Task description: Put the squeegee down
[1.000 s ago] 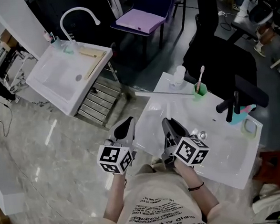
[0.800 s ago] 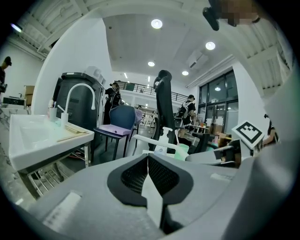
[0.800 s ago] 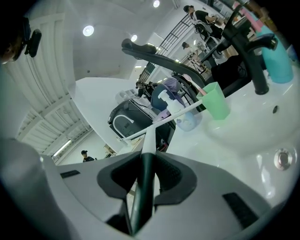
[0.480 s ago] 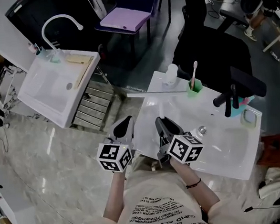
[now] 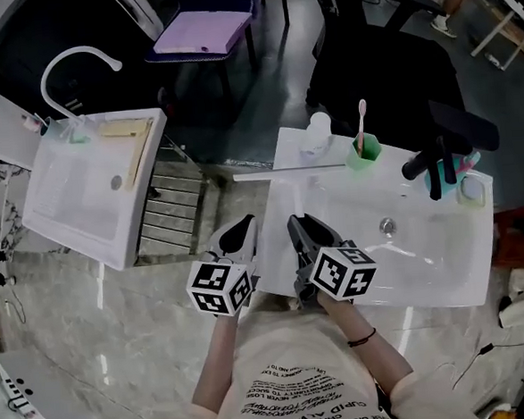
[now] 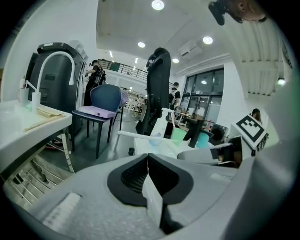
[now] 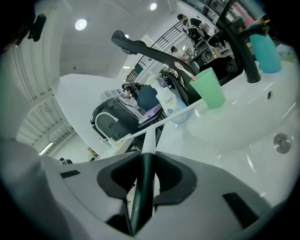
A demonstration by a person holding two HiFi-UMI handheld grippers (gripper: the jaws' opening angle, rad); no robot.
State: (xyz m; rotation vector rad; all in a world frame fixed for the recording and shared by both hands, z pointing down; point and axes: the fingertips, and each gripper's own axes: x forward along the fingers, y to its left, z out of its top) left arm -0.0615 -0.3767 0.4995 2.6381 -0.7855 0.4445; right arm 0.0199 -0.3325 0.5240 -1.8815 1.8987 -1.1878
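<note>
The squeegee (image 5: 288, 171) has a long white blade and a thin shaft that ends in a dark green handle (image 7: 140, 197). My right gripper (image 5: 301, 233) is shut on that handle at the near left corner of the white sink (image 5: 446, 276). From there the blade (image 7: 164, 121) reaches across the sink's left end, close above the rim. Just left of the sink, over the floor, my left gripper (image 5: 239, 237) is shut with nothing in it. From the left gripper view (image 6: 148, 157) the blade (image 6: 140, 137) shows ahead to the right.
On the sink's far rim stand a green cup with a toothbrush (image 5: 363, 152), a clear bottle (image 5: 317, 130), a black faucet (image 5: 434, 172) and a teal cup (image 5: 468, 186). A second sink (image 5: 81, 185) stands to the left, with a purple chair (image 5: 200, 31) and a black office chair (image 5: 378, 71) behind.
Both grippers have sunk a little and tipped downward, the squeegee going with the right one. The head view has swung, so both sinks sit squarer. The grip is unchanged.
</note>
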